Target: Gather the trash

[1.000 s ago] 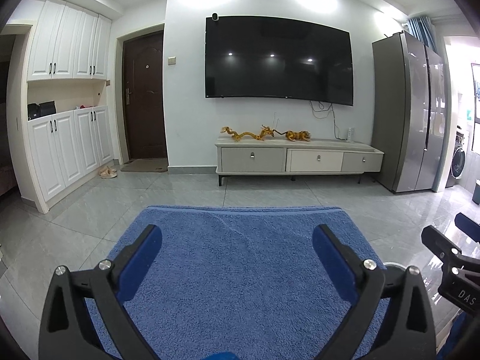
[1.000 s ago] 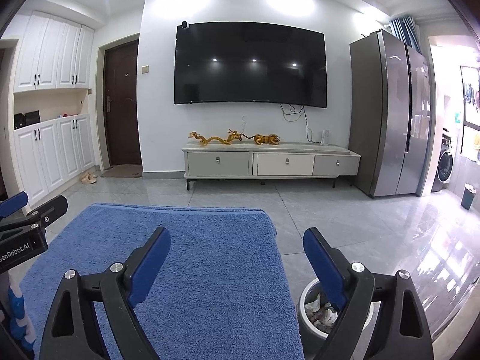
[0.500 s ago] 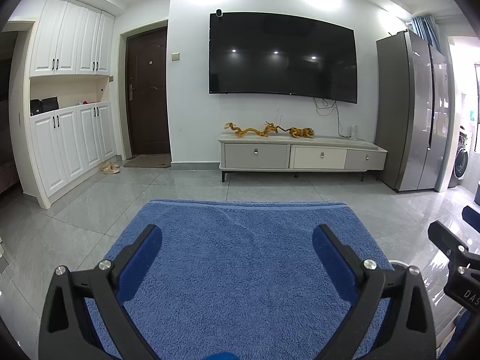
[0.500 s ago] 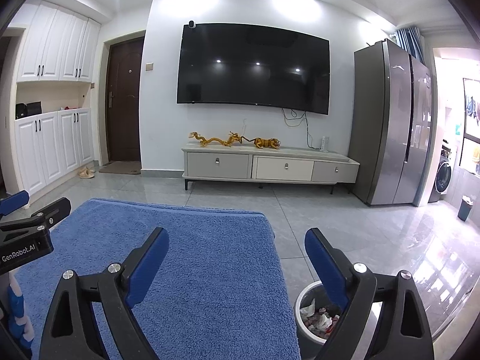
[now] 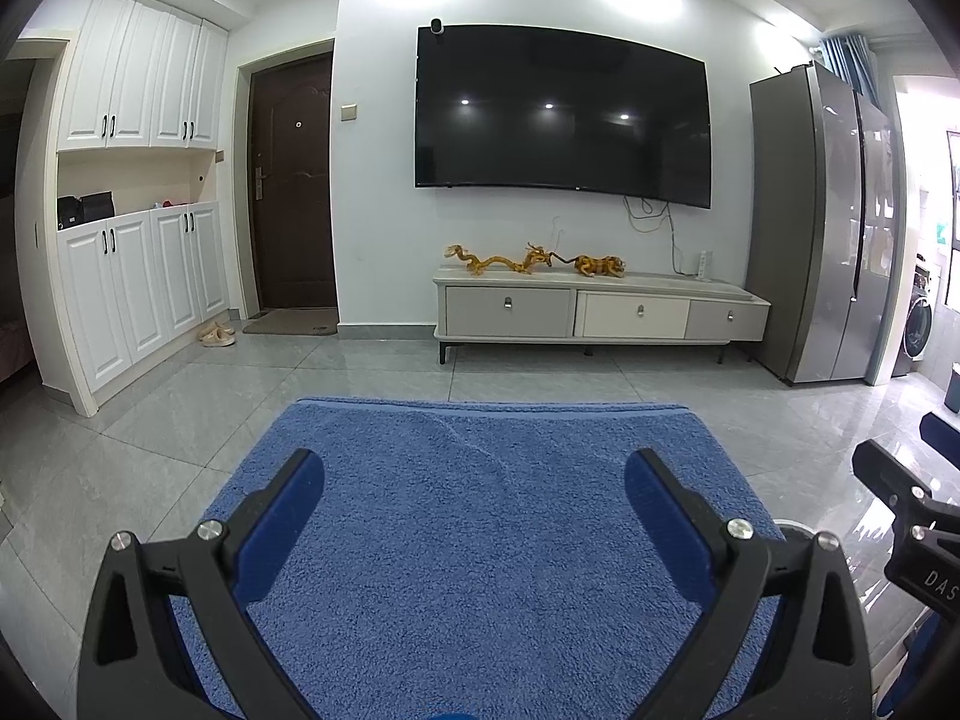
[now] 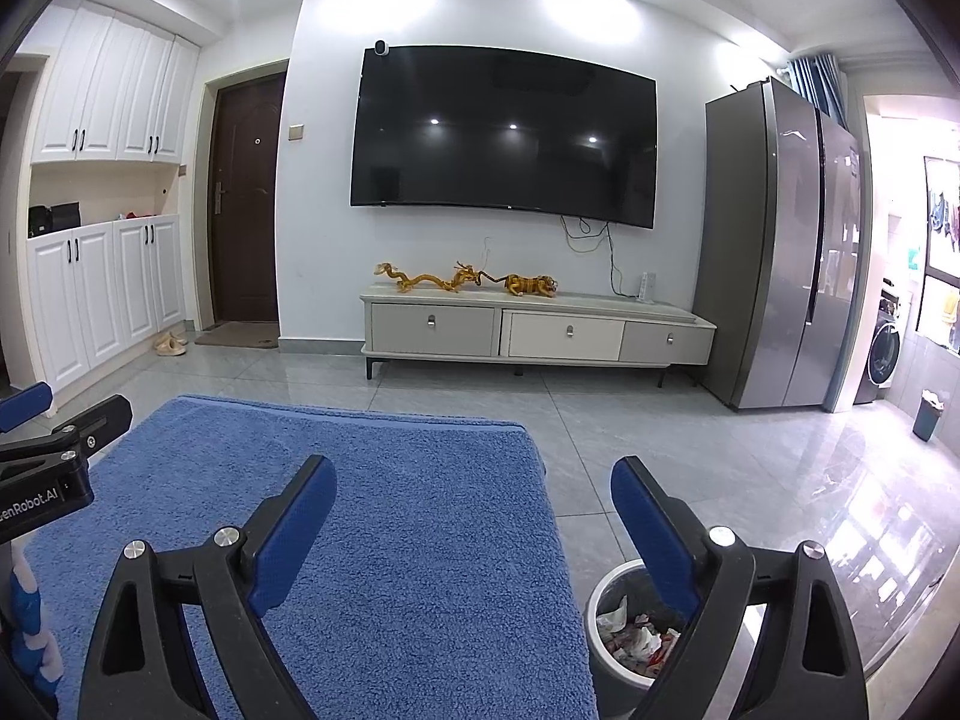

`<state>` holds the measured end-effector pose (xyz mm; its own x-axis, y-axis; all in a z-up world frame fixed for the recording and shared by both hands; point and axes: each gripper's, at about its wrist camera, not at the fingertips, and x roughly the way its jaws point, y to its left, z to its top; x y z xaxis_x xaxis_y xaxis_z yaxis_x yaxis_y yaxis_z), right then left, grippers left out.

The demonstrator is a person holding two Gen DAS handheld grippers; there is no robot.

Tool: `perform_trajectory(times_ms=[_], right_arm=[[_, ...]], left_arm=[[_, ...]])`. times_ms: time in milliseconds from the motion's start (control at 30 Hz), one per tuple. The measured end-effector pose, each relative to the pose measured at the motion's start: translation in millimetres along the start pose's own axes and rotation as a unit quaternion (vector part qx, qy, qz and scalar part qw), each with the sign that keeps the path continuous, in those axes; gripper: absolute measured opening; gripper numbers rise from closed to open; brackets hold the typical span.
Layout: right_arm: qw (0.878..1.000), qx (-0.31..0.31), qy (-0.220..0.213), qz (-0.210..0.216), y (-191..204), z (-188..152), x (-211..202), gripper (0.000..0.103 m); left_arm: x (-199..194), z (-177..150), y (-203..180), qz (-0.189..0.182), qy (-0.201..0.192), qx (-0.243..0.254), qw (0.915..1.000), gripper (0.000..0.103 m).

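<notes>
Both views tilted slightly upward; right hand-held gripper (image 6: 474, 504) wide, empty.

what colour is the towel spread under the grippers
Blue, a plain terry towel; it shows best in the left wrist view.

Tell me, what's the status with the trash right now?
Left hand-held gripper open, empty. Right hand-held gripper open, empty. Trash bin beside blue towel, crumpled paper inside. Nothing in the way.

The towel (image 6: 390, 540) is rough, looped blue cloth. The floor (image 6: 750, 468) is glossy grey tile. Crumpled paper (image 6: 636, 636) fills a smooth bin (image 6: 606, 675).
</notes>
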<state>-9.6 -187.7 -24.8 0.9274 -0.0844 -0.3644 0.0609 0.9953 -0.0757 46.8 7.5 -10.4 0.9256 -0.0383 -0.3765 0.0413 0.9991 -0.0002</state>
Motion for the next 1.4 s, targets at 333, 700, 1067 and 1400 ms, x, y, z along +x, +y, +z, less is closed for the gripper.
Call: perform_trajectory(times_ms=[333,700,1067,1400], right_arm=[[1.000,0.004,-0.001,-0.005,-3.9,-4.3,-2.7,0.093],[1.000,0.008,0.006,-0.004,-7.6,-2.8,-1.3,0.093],[1.000,0.010,0.012,-0.014,-10.9,-4.9,-1.1,0.094],[0.999,0.025,0.019,-0.044,-35.2,-11.4,-8.1,0.098]], left_arm=[[-4.9,-0.7,-1.2,-0.003,-0.008,0.002,1.0000,0.101],[-11.0,-1.1,-13.9,-0.010,-0.015,0.015,0.9997,0.101],[-9.8,-2.6,-32.6,-0.033,-0.007,0.029,0.9990,0.101],[-4.2,-9.1,-67.1,-0.075,0.008,0.052,0.9958,0.101]])
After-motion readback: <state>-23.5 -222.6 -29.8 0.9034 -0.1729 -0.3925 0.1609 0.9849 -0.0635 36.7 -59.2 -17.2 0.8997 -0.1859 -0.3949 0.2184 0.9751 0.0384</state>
